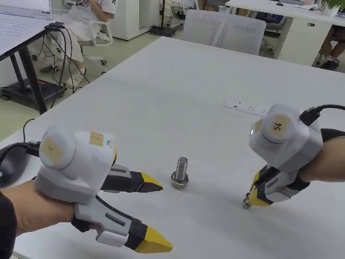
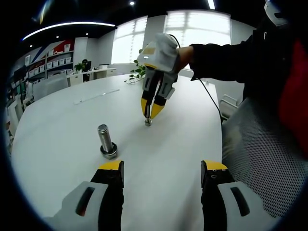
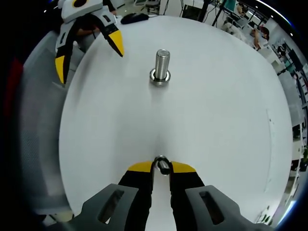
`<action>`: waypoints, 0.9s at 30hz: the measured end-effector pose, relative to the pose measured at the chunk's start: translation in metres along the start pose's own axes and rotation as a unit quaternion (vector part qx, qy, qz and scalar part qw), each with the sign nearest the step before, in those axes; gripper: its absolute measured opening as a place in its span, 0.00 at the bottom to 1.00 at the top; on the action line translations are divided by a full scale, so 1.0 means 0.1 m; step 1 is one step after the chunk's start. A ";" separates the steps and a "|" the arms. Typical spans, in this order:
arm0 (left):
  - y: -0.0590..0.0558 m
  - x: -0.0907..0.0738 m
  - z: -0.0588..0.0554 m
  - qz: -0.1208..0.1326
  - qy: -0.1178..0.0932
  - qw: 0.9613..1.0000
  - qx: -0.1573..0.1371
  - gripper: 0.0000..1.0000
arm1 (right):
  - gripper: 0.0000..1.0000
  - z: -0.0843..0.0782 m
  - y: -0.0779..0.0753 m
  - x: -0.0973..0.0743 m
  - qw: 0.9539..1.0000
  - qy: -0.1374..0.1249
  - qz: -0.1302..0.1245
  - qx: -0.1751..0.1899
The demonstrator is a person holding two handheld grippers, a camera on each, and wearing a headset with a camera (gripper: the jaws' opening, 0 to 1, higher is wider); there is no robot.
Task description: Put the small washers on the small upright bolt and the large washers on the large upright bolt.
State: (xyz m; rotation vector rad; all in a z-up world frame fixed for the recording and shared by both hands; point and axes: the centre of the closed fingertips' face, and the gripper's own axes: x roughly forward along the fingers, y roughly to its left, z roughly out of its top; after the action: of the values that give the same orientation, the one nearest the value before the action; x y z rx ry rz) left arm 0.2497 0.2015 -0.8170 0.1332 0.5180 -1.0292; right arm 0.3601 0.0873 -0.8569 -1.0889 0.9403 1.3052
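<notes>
At the lower middle of the right gripper view, a small metal part [image 3: 161, 160] sits pinched between the yellow tips of the right tool [image 3: 162, 167], whose jaws are drawn almost together on it. The part shows a round rim at its top; whether it is a small washer or the small bolt itself is too small to tell. In the head view the same part [image 1: 247, 203] touches the white surface [image 1: 161, 97] at lower right, with the right tool [image 1: 252, 198] pointing steeply down onto it.

Left of it in the head view, and well apart, the large bolt [image 1: 181, 168] stands with its long axis vertical and its threaded end up, and a washer stack [image 1: 179, 182] rings its base. Seen along the right tool's jaws, the large bolt [image 3: 162, 62] lies straight ahead, at upper centre of that frame.

The left tool [image 1: 156, 216] fills the lower left of the head view, jaws wide apart and holding nothing; its upper tip lies just beside the large bolt, so it is the nearer of the two. From its own view the large bolt [image 2: 105, 137] stands just ahead of its left jaw.

Any move to the large bolt probably means lifting above its tip, then descending along that vertical axis.
</notes>
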 end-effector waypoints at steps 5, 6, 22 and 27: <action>0.00 0.00 -0.01 0.001 0.000 1.000 -0.001 0.64 | 0.14 -0.02 0.01 0.04 1.000 0.002 0.001 0.000; 0.00 0.00 -0.01 0.001 0.000 1.000 -0.002 0.64 | 0.14 -0.02 0.01 0.04 1.000 0.001 0.002 0.000; -0.01 0.00 -0.02 0.001 0.002 1.000 -0.004 0.64 | 0.15 -0.01 0.04 0.07 1.000 -0.003 0.004 0.003; -0.01 0.00 -0.01 0.000 0.002 1.000 -0.004 0.64 | 0.15 -0.02 0.04 0.06 1.000 -0.004 0.004 0.004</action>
State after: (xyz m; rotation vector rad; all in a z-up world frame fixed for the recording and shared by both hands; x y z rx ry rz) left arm 0.2483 0.2015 -0.8179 0.1294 0.5257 -1.0263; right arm 0.3567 0.0870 -0.8638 -1.0743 0.9448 1.3095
